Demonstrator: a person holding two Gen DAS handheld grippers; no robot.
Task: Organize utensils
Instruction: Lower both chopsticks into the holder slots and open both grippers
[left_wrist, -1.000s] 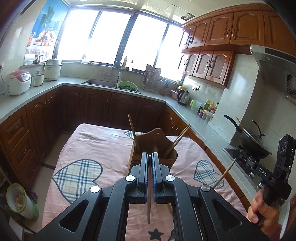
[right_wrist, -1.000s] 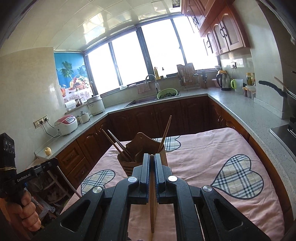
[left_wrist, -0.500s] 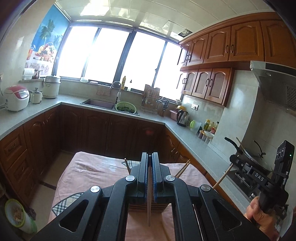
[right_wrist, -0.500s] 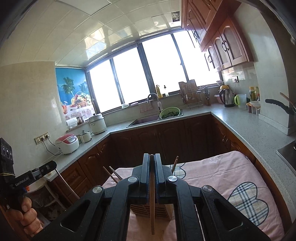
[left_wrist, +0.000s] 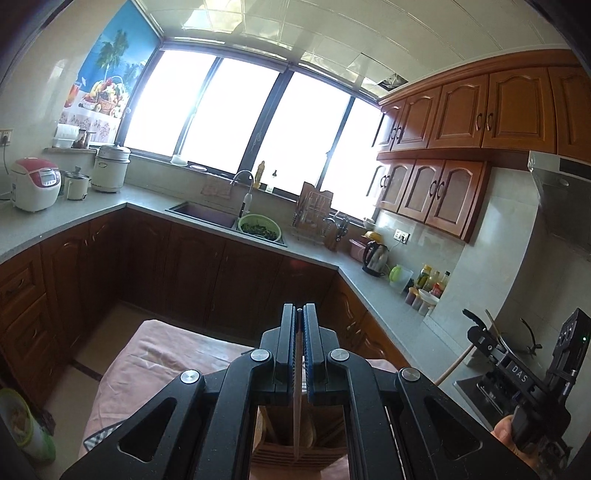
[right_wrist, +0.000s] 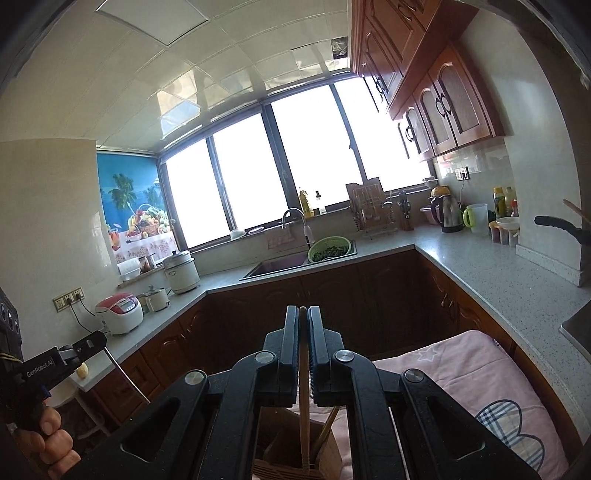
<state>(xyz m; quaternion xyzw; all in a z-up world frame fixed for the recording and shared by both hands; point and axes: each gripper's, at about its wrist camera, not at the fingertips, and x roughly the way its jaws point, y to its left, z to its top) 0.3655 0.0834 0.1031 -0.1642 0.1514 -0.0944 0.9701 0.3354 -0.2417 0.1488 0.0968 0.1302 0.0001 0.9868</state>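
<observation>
Home kitchen (sink (left_wrist: 207, 216), cabinets (left_wrist: 461, 114))

My left camera sits just behind my left gripper (left_wrist: 299, 354) and looks forward over it, slightly downward, toward the sink (left_wrist: 207, 216) and the window (left_wrist: 240, 122). My right camera sits the same way behind my right gripper (right_wrist: 303, 354). Both views share the sink (right_wrist: 280, 266), the window, the rice cooker (left_wrist: 34, 184) and the pink cloth (left_wrist: 166, 360) close below. Each camera sees the other gripper at its edge.
</observation>
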